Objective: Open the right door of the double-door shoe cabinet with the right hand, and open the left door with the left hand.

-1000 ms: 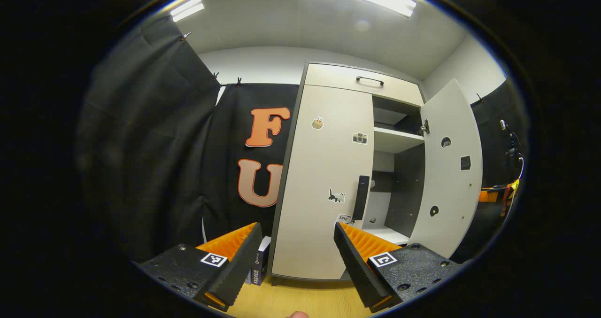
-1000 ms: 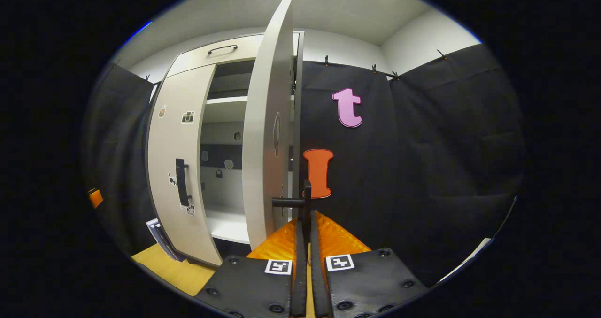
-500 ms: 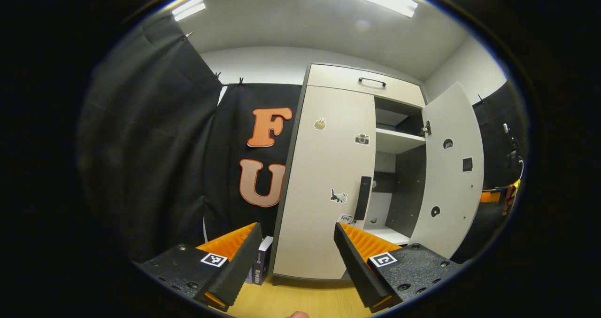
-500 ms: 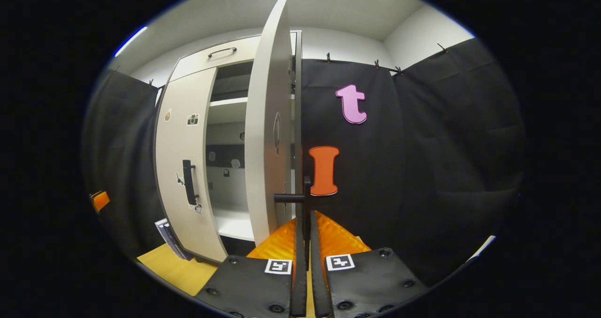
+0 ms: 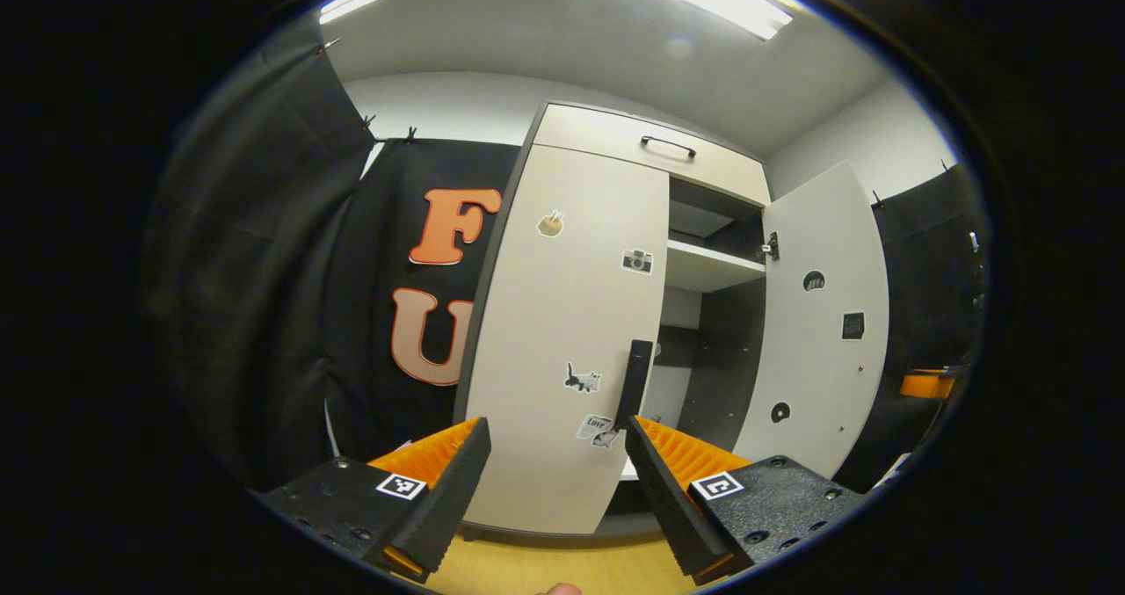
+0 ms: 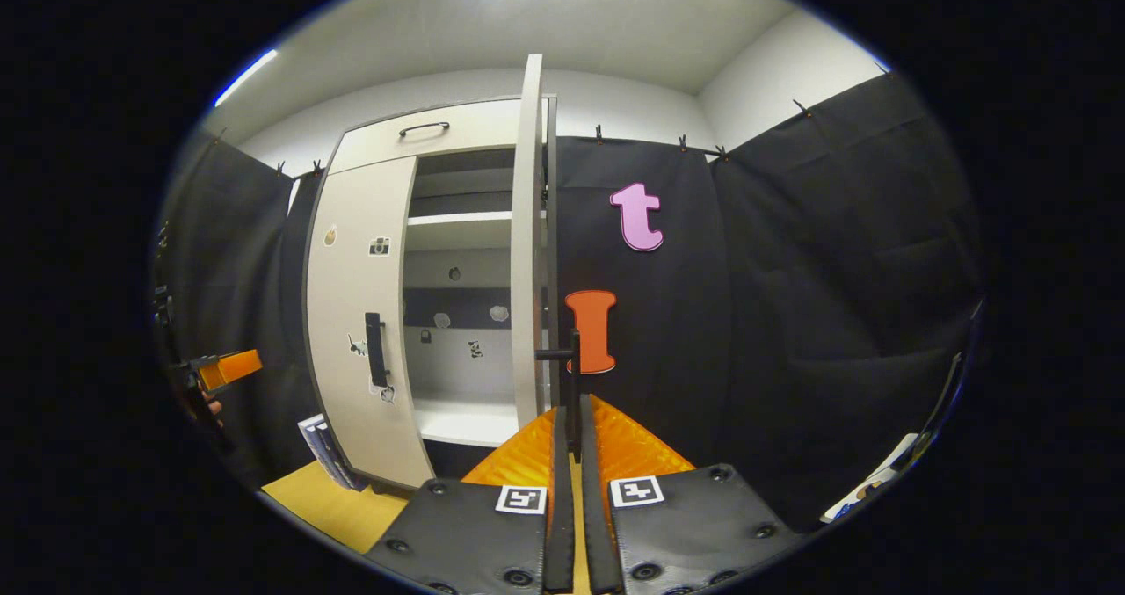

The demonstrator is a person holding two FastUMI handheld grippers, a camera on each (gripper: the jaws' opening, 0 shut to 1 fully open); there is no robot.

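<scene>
My right gripper point(image 6: 572, 441) is clamped on the right door's handle point(image 6: 573, 375), both fingers pressed against the thin bar, and the right door point(image 6: 528, 252) stands swung out, edge-on at 12 o'clock in the right gripper view. In the left gripper view that same door point(image 5: 822, 314) hangs wide at 3 o'clock, and the shelves point(image 5: 707, 265) behind it are exposed. I judge the right half of the job essentially finished.

My left gripper point(image 5: 555, 489) has its fingers spread wide, holding nothing. The left door point(image 5: 562, 331) sits closed, and its handle point(image 5: 633, 384) hangs just above my right-hand finger, at about 1 o'clock from the gap.

The risks I see:
- The handle sits off-centre to the gap. If I drive straight forward, that finger may strike the handle or the door face instead of straddling it.
- If I close too early, I may pinch only the handle's lower tip and slip off on the pull.
- If I keep hauling the right door, the hinge point(image 5: 772, 245) could hit its stop and rock the cabinet point(image 6: 413, 138).
- Pulling straight back against the door's arc could twist the handle out of my grip.
</scene>
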